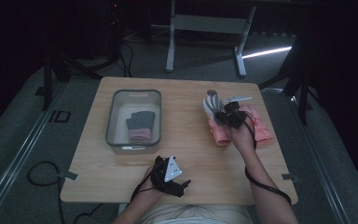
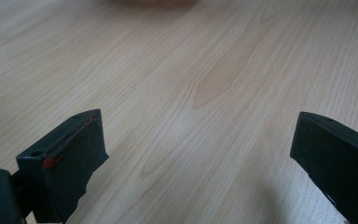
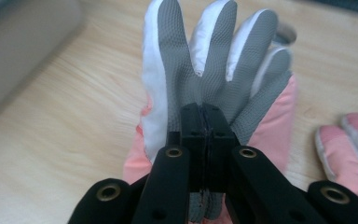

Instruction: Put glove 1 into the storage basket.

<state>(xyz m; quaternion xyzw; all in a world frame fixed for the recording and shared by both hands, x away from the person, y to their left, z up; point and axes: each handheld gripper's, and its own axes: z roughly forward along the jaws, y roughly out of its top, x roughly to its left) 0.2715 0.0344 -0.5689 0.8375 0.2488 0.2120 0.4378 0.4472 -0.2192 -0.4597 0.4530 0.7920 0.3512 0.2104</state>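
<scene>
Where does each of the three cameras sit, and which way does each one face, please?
High view: above the person's side, looking forward and down on the table; both forearms enter from below, bin at left.
Left gripper view: on the left gripper, facing bare tabletop; jaws wide apart.
Right gripper view: on the right gripper, jaws shut on the grey-and-white glove over a pink glove.
Shared: the high view shows the same glove in the right gripper.

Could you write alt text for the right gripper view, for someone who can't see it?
The right gripper, its two black jaws closed, pinches a grey and white glove above a pink glove on a light wooden table. Another pink glove lies at the right edge.
</scene>
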